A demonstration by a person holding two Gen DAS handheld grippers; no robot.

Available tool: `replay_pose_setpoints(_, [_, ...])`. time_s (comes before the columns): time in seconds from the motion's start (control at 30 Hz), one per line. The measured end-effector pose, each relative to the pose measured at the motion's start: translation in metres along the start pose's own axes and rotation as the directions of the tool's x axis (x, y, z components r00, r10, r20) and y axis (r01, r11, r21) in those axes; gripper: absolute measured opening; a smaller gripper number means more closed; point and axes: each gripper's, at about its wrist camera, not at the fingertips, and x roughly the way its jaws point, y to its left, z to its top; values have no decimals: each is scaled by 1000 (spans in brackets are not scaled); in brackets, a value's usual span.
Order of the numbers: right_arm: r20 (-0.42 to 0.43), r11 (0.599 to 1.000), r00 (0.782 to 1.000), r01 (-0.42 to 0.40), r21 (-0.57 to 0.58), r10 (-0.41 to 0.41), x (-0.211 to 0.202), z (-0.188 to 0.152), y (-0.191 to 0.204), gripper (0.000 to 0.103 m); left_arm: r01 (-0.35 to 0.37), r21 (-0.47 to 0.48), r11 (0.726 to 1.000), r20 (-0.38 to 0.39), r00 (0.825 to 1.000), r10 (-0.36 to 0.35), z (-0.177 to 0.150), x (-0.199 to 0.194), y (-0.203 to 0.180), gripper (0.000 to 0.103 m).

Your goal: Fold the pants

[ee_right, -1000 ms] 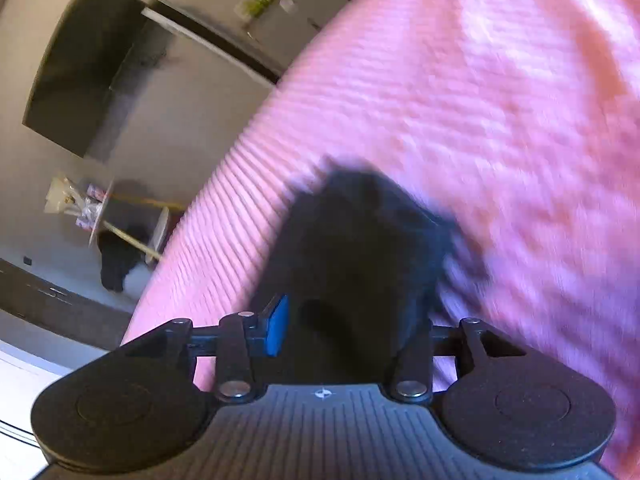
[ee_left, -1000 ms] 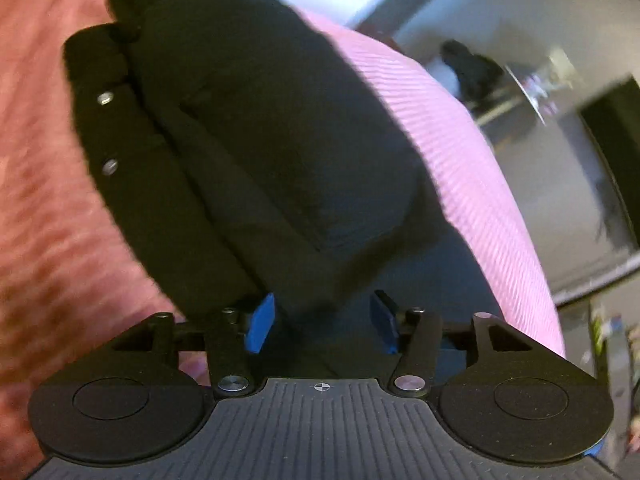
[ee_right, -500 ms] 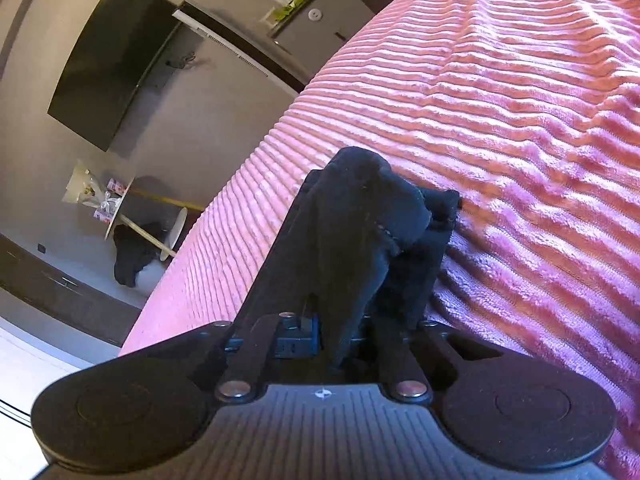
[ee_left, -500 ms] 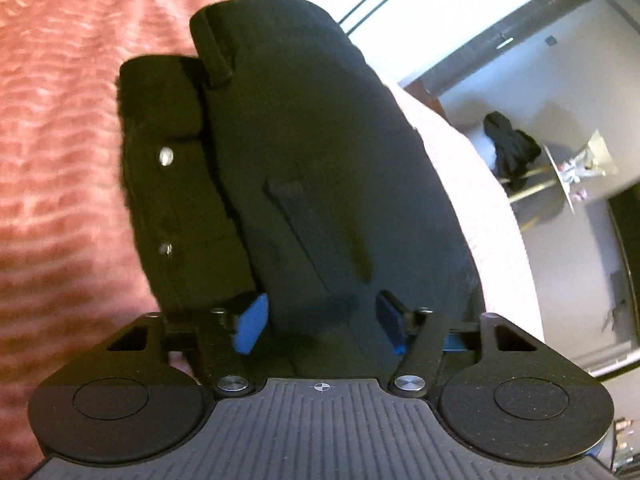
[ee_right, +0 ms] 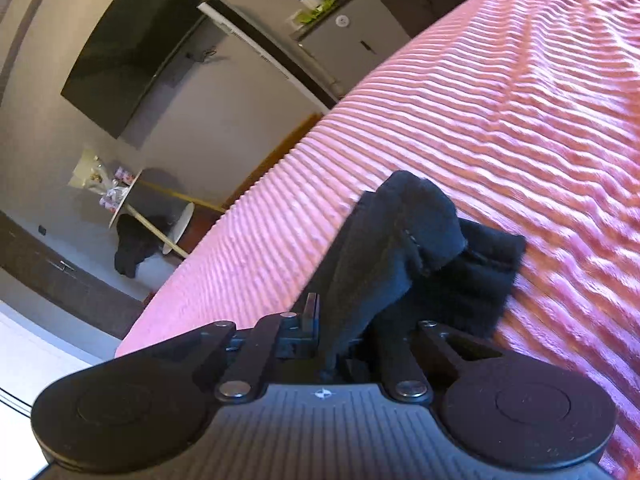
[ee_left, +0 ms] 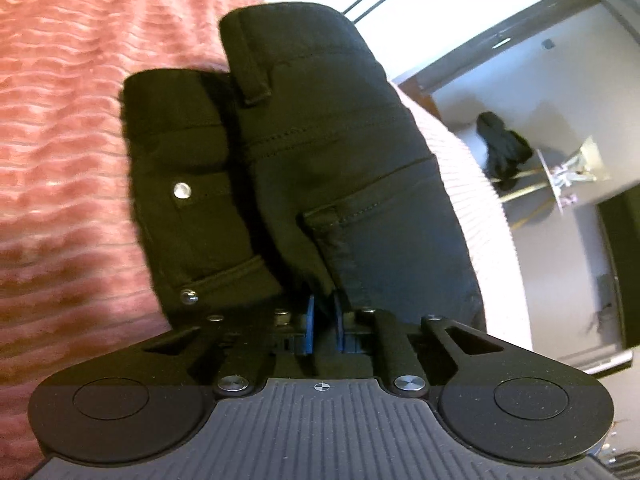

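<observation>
The black pants [ee_left: 304, 152] lie on the pink ribbed bedspread [ee_left: 60, 120], waistband end with rivets and a back pocket facing the left wrist view. My left gripper [ee_left: 322, 320] is shut on a fold of the pants near the pocket, its blue pads pinched close on the cloth. In the right wrist view the leg end of the pants [ee_right: 404, 252] rises in a bunched fold off the bedspread [ee_right: 500, 120]. My right gripper [ee_right: 332, 332] is shut on that fold; the cloth hides its right finger.
The bed edge runs close by in both views. Beyond it are a grey floor, a tipped white round table [ee_right: 128, 204] with a dark garment [ee_right: 132, 248] beside it, a wall-mounted TV [ee_right: 132, 48] and a low cabinet [ee_right: 352, 36].
Both grippers have closed on the pants: the right one half a second ago, the left one just now. The right gripper has lifted the leg end slightly; the left has drawn the waistband closer.
</observation>
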Motion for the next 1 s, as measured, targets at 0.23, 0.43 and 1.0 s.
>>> replay_pose_setpoints(0.23, [-50, 997, 998, 38, 65, -35, 9, -12, -21, 27, 54, -45, 998, 46, 998, -52, 4, 3, 14, 73])
replay_pose_setpoints(0.43, [-54, 997, 997, 54, 63, -51, 10, -11, -25, 25, 28, -69, 997, 100, 995, -21, 17, 9, 7, 45])
replay_pose_setpoints(1.0, [102, 974, 970, -214, -74, 221, -39, 37, 27, 5, 200, 148, 969, 152, 963, -222, 3, -89, -13, 19])
